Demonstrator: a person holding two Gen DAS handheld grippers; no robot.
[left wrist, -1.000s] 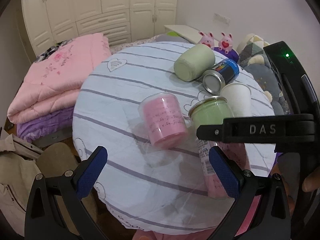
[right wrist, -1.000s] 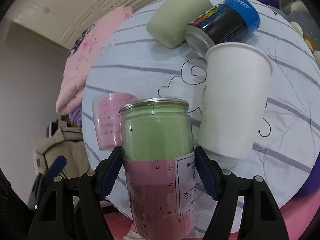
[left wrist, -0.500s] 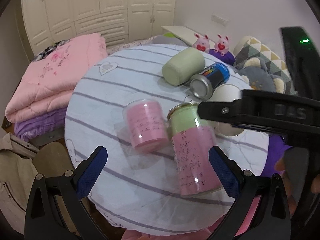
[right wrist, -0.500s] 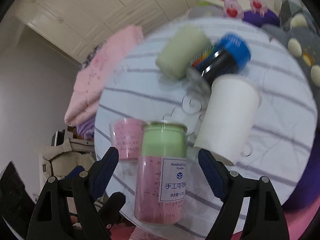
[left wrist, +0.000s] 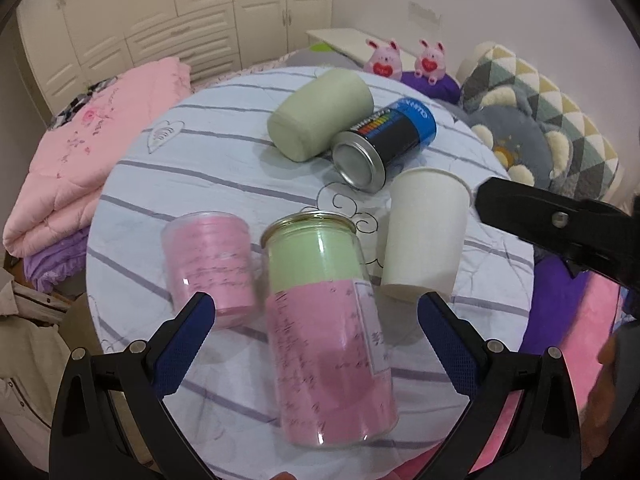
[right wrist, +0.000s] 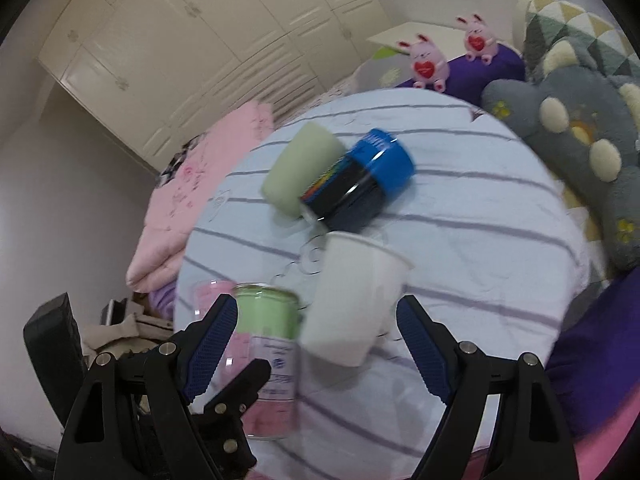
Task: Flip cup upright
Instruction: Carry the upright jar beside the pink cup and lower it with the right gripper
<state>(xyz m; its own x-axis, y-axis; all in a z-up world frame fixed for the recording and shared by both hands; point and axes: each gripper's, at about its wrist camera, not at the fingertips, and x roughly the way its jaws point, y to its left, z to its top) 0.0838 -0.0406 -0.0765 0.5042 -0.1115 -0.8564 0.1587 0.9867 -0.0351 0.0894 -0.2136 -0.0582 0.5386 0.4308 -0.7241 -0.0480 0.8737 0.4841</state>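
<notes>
A tall clear jar with green and pink filling stands upright on the round striped table, between the tips of my open left gripper. It also shows in the right wrist view. My right gripper is open and empty, pulled back above the table edge. A white paper cup stands upright right of the jar, also seen in the right wrist view. A small pink cup stands left of the jar.
A pale green cup and a blue-capped black can lie on their sides at the back of the table. A pink quilt lies left, plush cushions right. The right gripper's body reaches in at right.
My right gripper let go of the tall jar, opened and pulled back. The jar now stands free on the table. My left gripper moved closer around it.
</notes>
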